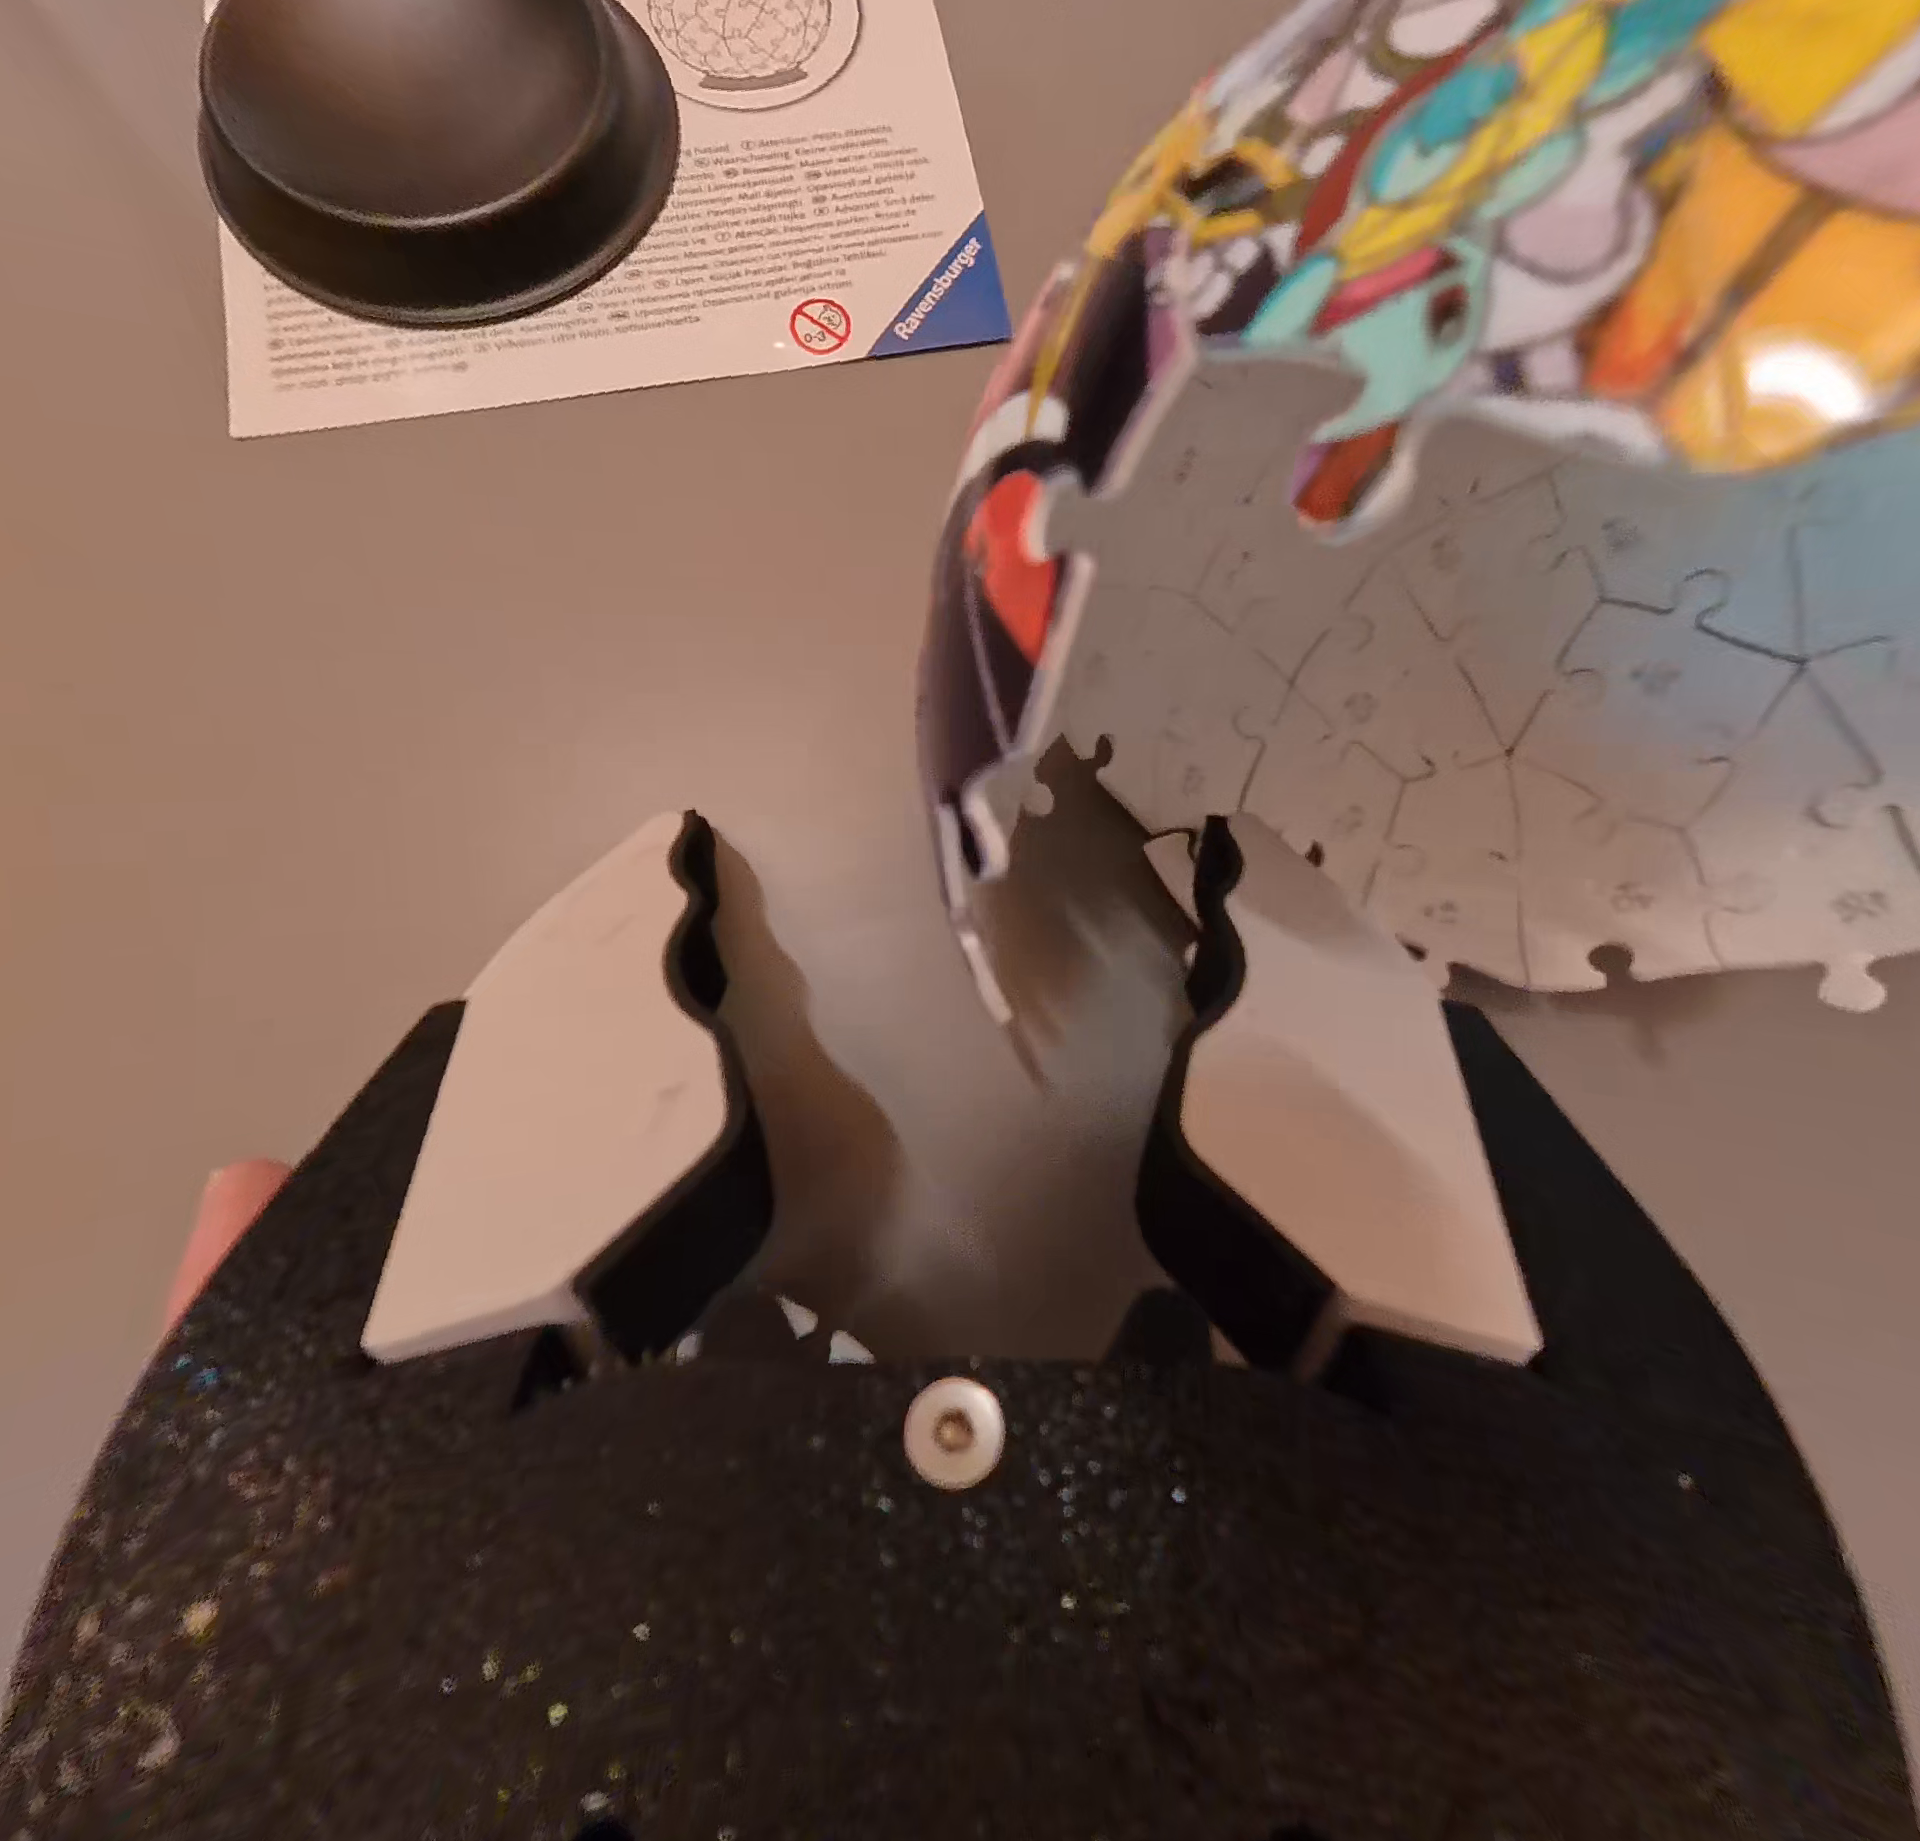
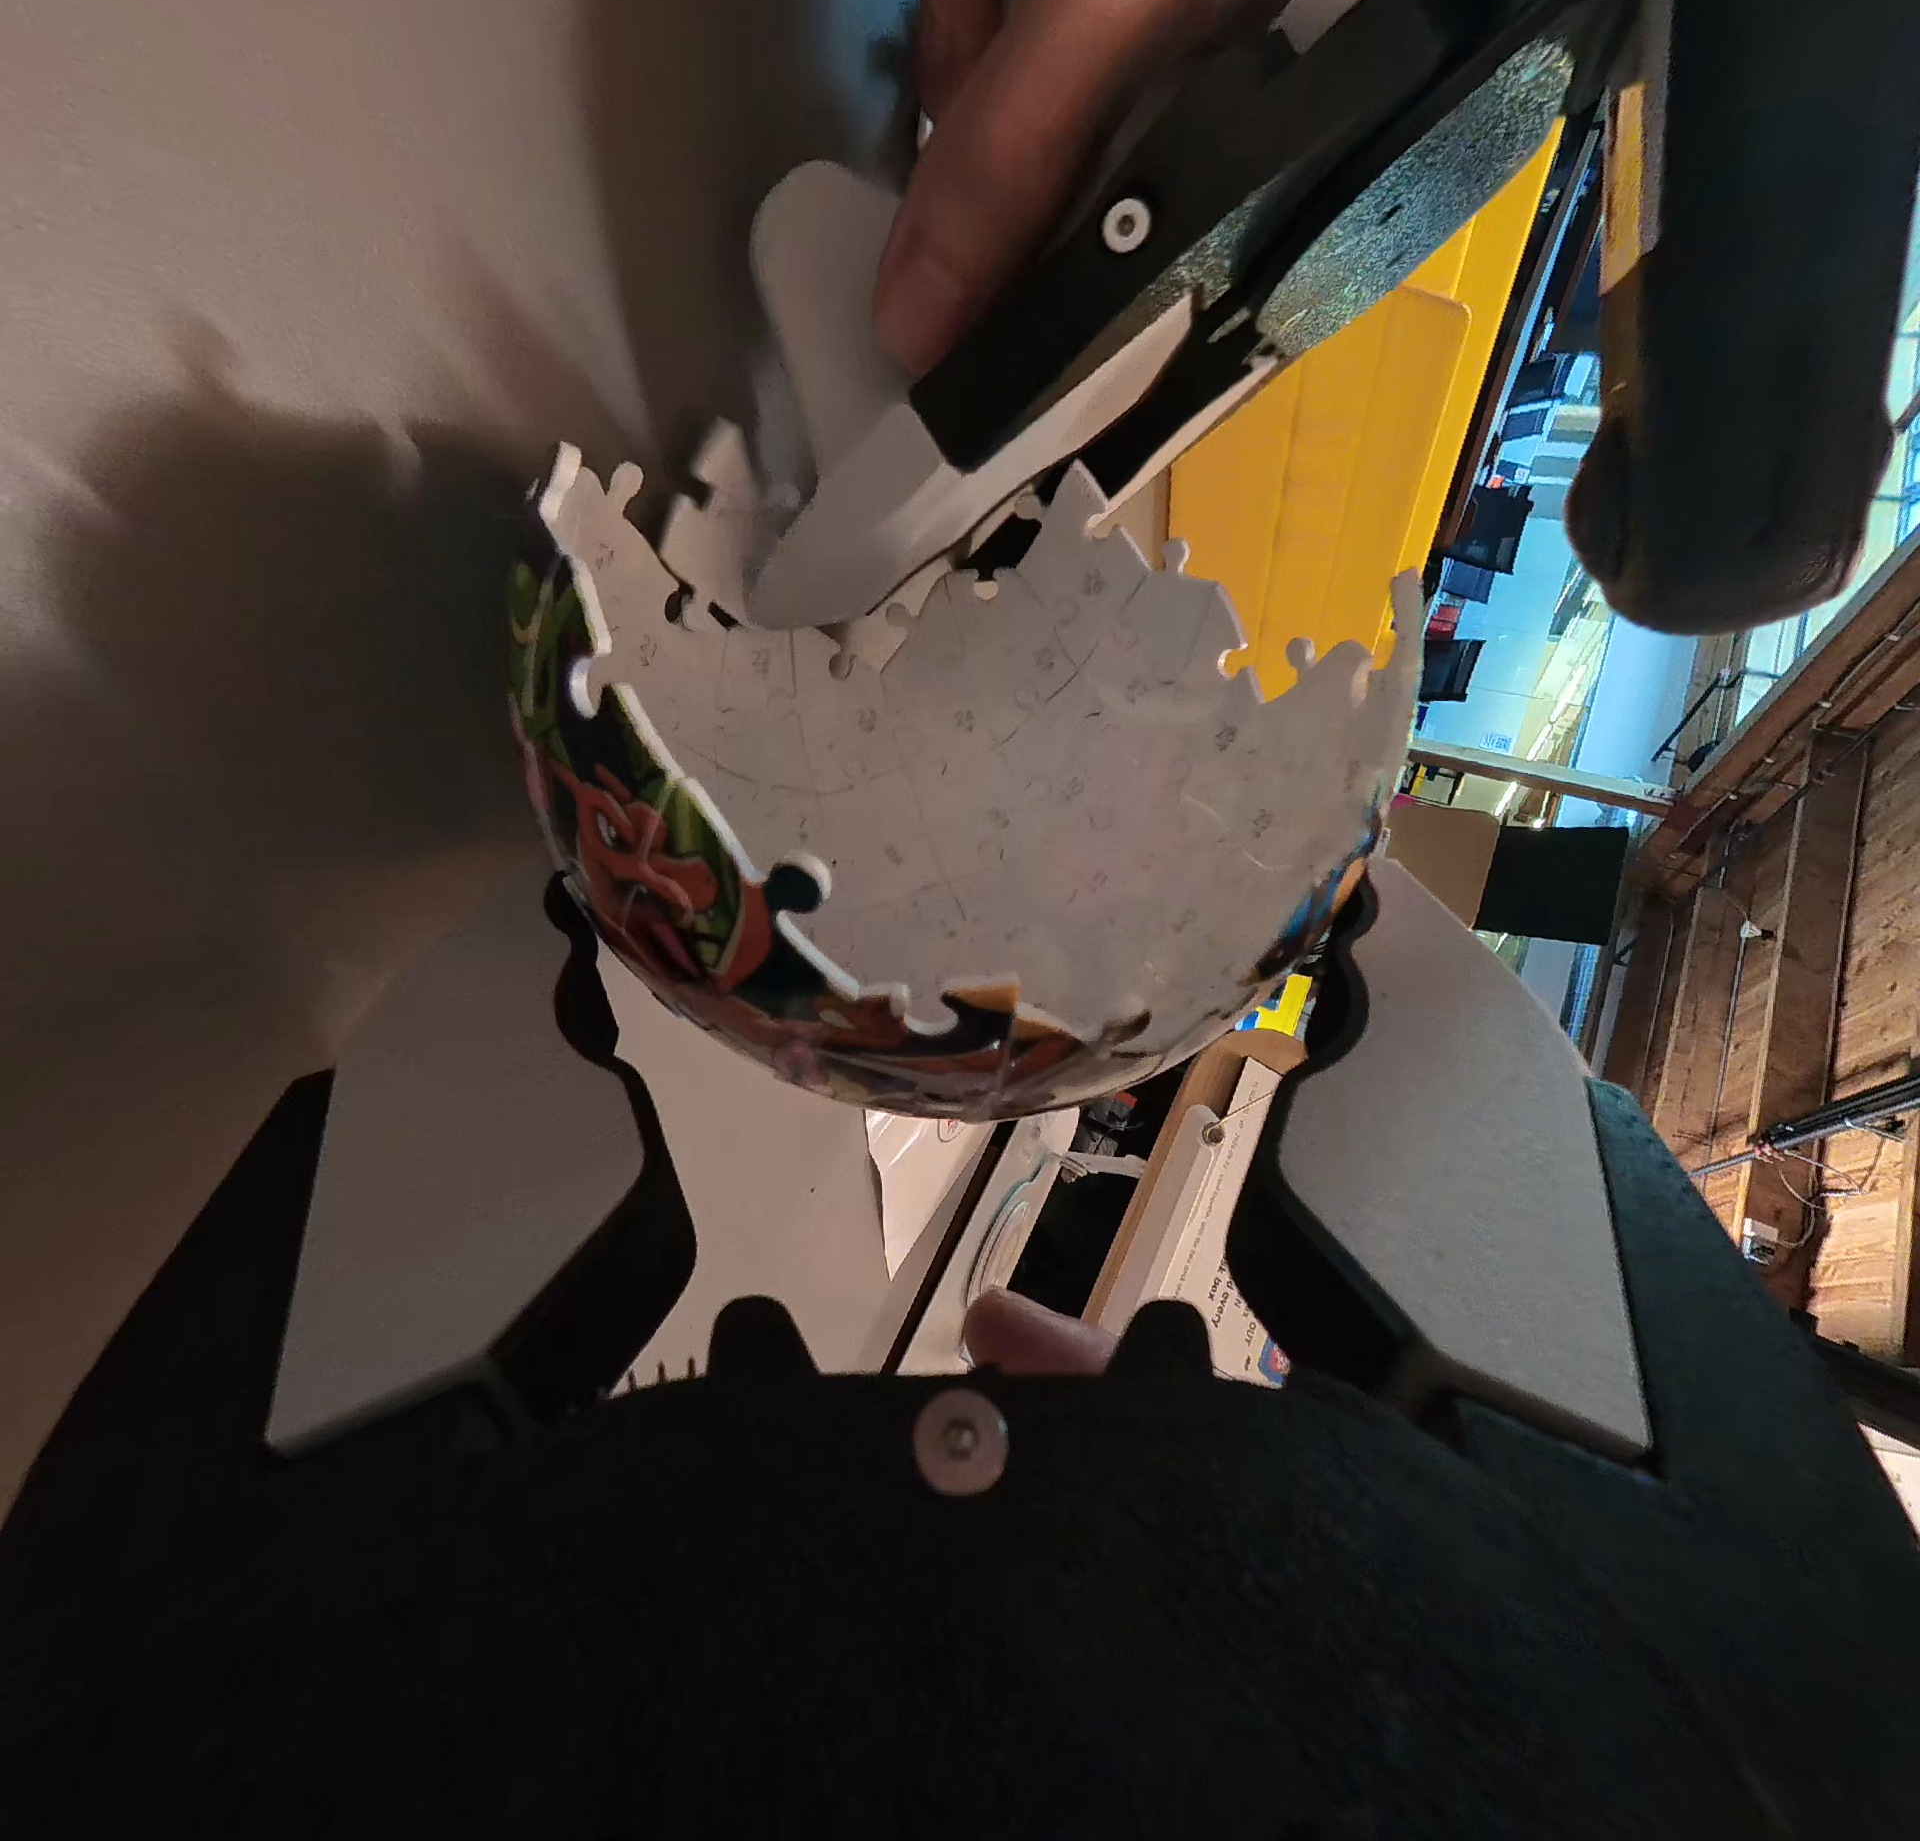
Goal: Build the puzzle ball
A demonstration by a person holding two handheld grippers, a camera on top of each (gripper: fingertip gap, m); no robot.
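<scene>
The part-built puzzle ball (image 1: pixel 1455 731) is an open shell, white inside and brightly printed outside. My right gripper (image 2: pixel 961 908) is shut on the puzzle ball (image 2: pixel 987 804), one finger on each outer side, and holds it in the air with the opening facing the camera. My left gripper (image 1: pixel 954 835) is open at the shell's jagged rim. Its right finger (image 1: pixel 1299 1012) lies against the white inside, and a blurred piece of rim sits between its jaws. The left gripper also shows in the right wrist view (image 2: pixel 821 586), at the far rim.
A black round stand (image 1: pixel 416 129) sits on a printed instruction sheet (image 1: pixel 727 316) on the grey table (image 1: pixel 468 648), at the far left. A hand (image 2: pixel 987 129) holds the left gripper. A yellow panel (image 2: pixel 1351 441) and a wooden wall (image 2: pixel 1818 856) lie behind.
</scene>
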